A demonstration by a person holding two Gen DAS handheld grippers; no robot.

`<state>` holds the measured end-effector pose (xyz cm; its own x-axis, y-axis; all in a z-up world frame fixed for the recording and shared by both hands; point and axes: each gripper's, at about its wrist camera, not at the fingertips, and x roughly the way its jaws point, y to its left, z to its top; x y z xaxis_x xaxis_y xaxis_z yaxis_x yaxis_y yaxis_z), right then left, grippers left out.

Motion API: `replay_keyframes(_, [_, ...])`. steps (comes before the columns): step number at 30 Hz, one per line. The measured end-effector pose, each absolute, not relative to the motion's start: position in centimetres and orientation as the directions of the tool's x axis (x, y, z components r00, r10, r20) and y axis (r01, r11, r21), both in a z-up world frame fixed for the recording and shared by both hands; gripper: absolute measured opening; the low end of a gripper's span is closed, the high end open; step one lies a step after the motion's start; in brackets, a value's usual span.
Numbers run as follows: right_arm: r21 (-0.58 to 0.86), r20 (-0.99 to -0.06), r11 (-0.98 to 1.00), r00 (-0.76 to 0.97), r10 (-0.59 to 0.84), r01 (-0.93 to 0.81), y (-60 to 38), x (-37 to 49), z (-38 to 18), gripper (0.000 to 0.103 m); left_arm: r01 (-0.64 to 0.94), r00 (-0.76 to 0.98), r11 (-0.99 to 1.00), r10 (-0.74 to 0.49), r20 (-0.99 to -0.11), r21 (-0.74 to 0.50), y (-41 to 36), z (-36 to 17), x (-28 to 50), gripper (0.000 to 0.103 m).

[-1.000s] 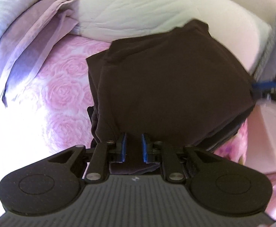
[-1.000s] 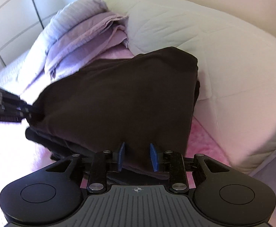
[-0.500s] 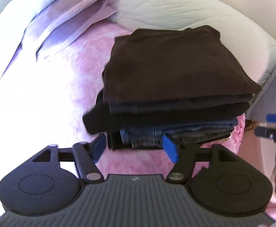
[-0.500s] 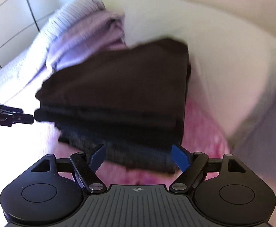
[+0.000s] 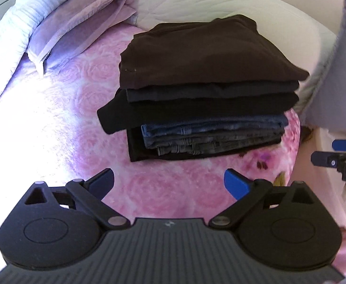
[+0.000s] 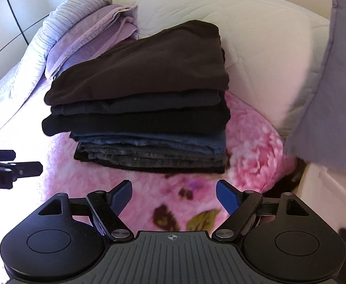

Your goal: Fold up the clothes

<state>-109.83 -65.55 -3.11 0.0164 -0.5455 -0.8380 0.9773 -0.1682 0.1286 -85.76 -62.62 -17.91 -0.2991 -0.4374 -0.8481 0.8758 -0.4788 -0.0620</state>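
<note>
The bed [image 5: 54, 108] carries everything here, covered by a pink rose-patterned spread, with a large cream cushion [image 5: 196, 2] standing along its far edge and a heap of lilac bedding [image 5: 73, 26] piled toward the far left corner. A grey pillow [image 6: 334, 71] leans in at the right edge.

The stack of folded clothes [image 5: 203, 99] sits near the bed's right edge, its back close against the cream cushion, though whether they touch cannot be told. Placing it there probably leaves the sunlit left part of the bed open as a working area. The dark brown garment [image 5: 196, 54] lies on top, flat and squared, with darker pieces beneath it and blue and grey jeans [image 5: 211, 132] near the bottom; heavier denim low down likely keeps the pile steady. One black layer [image 5: 111, 118] juts out at the stack's left corner, a small untidiness that could snag.

The left tool [image 5: 168, 184] hovers over the spread just before the stack, its blue-tipped fingers [image 5: 235, 187] spread wide and holding nothing. The right tool [image 6: 174, 195] is likewise wide and empty, over the flowered patch at the bed's near right corner. Both being clear of the pile suggests the top garment is placed and this item is finished
</note>
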Motion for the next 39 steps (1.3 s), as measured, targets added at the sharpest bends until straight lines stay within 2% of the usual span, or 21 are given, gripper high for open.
replay_keyframes(10, [0.111,-0.829,-0.175,-0.006,-0.559,0.978,-62.5,-106.1,-1.4,0.082,0.871,-0.316,-0.486,-0.453,-0.834,-0.066,-58.6,-16.4,-84.2,0.097])
replay_keyframes(23, [0.111,-0.838,-0.179,-0.005,-0.545,0.978,-61.7,-106.4,-1.6,0.083,0.918,-0.273,-0.386,-0.441,-0.855,-0.094,-56.4,-15.9,-84.3,0.097])
replay_keyframes(39, [0.115,-0.838,-0.24,-0.036,-0.544,0.964,-60.2,-106.1,-1.0,0.083,0.904,-0.279,-0.42,-0.434,-0.857,-0.081,-55.7,-15.9,-84.8,0.095])
